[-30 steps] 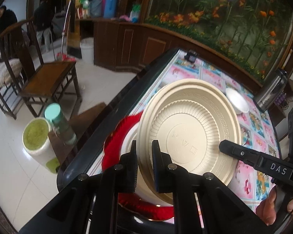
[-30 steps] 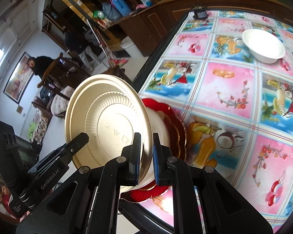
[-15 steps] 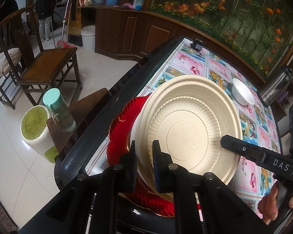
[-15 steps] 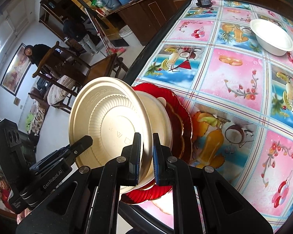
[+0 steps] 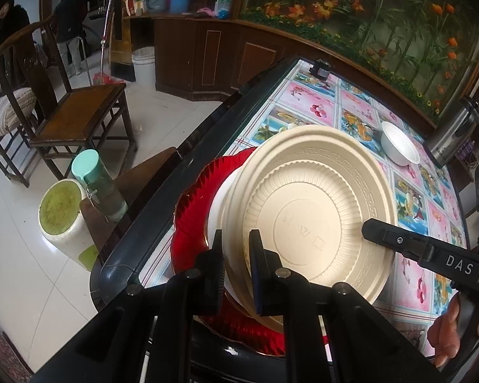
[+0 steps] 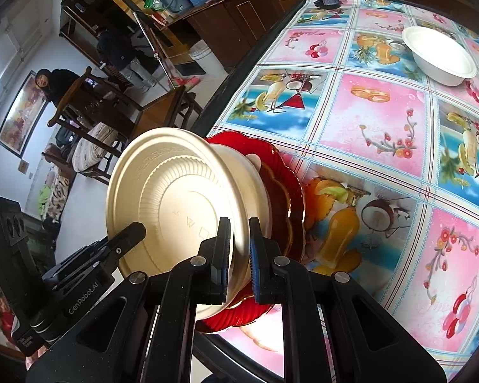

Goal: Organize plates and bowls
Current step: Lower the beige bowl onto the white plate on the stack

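Stacking step: both my grippers pinch the rim of the cream plate [image 5: 306, 210], left gripper [image 5: 236, 268] and right gripper [image 6: 239, 255] each clenched on opposite edges. The plate is tilted, underside toward me, over the stack on the red plate [image 5: 198, 210] at the near table [image 6: 367, 121] edge; a white dish sits between them, and whether the cream plate touches it I cannot tell. White bowl [image 6: 439, 52] is well apart, far side. Next: level it, lower it square onto the stack, then let go with both. Versus a second ago: the plate has come lower and nearer the stack, tilt slightly flatter, grips unchanged.
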Motion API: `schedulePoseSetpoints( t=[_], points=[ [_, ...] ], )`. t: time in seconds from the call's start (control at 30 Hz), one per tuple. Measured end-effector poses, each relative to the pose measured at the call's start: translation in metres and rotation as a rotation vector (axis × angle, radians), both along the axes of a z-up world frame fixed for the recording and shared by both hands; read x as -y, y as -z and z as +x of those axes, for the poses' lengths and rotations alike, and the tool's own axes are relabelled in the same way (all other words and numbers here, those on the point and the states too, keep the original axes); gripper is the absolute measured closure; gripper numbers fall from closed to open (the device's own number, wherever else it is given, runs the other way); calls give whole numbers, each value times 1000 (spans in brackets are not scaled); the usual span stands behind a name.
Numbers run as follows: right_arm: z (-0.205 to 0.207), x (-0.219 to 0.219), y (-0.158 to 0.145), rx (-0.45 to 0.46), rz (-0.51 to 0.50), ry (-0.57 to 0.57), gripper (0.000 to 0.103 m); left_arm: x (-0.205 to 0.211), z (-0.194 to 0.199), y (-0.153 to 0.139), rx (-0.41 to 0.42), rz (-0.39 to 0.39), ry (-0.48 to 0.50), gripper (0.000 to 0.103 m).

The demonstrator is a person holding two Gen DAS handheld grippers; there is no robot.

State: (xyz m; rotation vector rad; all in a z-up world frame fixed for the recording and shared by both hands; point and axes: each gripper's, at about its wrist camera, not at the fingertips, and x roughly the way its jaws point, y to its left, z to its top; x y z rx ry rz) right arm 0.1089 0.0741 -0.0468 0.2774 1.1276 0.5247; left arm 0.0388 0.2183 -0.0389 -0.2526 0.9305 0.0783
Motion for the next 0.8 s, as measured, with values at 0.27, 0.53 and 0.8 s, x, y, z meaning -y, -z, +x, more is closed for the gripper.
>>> schedulePoseSetpoints(
  t=[0.27,0.53,0.8],
  points=[
    [0,1,0,17,-18,11,92,3,2,-1,16,44,1,91],
    [3,2,1,21,-22,17,92,5,2,-3,41,94,-10,90],
    [5,5,2,17,-11,20,92,10,1,-6,63,184,-21,90]
  ],
)
